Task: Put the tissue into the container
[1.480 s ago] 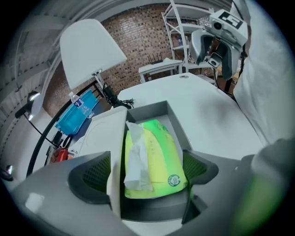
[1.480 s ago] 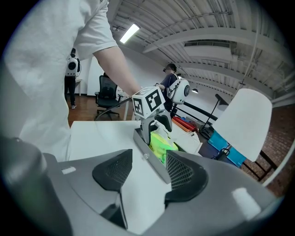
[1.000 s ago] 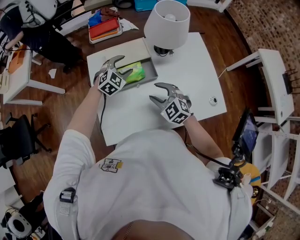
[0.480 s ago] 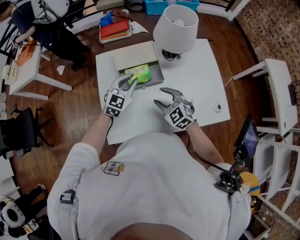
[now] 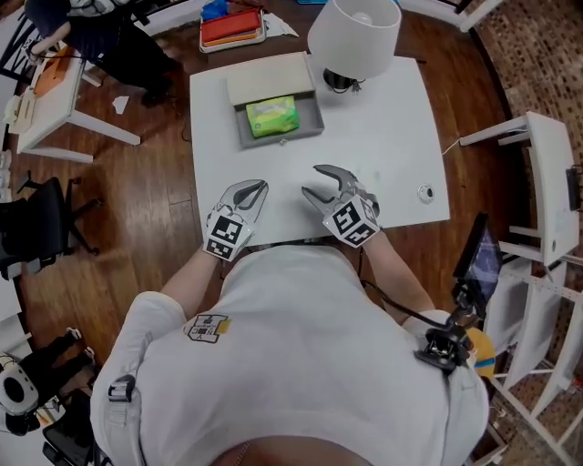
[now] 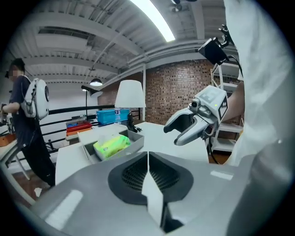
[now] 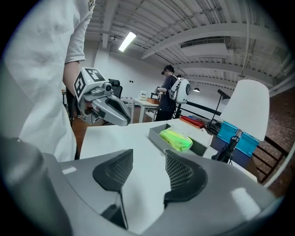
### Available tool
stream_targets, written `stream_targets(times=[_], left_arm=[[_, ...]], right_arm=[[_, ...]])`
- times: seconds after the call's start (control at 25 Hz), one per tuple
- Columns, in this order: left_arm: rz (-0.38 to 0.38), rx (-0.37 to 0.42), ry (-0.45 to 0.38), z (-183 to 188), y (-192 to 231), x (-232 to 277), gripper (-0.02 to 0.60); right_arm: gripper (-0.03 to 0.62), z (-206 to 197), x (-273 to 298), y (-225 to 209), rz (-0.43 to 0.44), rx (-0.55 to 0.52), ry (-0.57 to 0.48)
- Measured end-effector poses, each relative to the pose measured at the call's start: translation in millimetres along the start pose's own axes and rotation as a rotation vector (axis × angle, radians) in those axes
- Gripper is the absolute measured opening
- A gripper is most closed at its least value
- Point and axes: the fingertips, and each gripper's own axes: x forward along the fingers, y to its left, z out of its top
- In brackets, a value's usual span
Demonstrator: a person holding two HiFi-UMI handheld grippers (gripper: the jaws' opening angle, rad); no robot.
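The green tissue pack (image 5: 272, 116) lies inside the grey open container (image 5: 311, 121) at the far side of the white table (image 5: 392, 136); the left gripper view shows the tissue pack (image 6: 111, 144) there, the right gripper view shows the tissue pack (image 7: 176, 139) too. My left gripper (image 5: 257, 189) hovers near the table's front edge, shut, with nothing between its jaws. My right gripper (image 5: 312, 182) is beside it, open and empty, jaws pointing toward the container. Both are well short of the container.
A white lamp (image 5: 353, 38) stands at the table's far right, next to the container. A small round object (image 5: 425, 192) lies near the right edge. A red tray (image 5: 233, 27) sits beyond the table. A person (image 6: 24, 124) stands at the left.
My left gripper has pulled back from the container to the table's front edge and closed its jaws; the tissue pack stays in the container. The right gripper has hardly moved.
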Motion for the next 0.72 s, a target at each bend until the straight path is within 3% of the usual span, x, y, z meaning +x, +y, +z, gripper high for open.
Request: stream_targets(times=[0.6, 0.72], left_arm=[[-0.063, -0.088, 0.209, -104, -61, -33, 0.0], [-0.069, -0.104, 0.228, -109, -56, -27, 0.0]], right_arm=[[0.188, -56, -2, 93, 0.169, 0.116, 0.079], [0.124, -62, 5, 92, 0.191, 0.126, 0.097]])
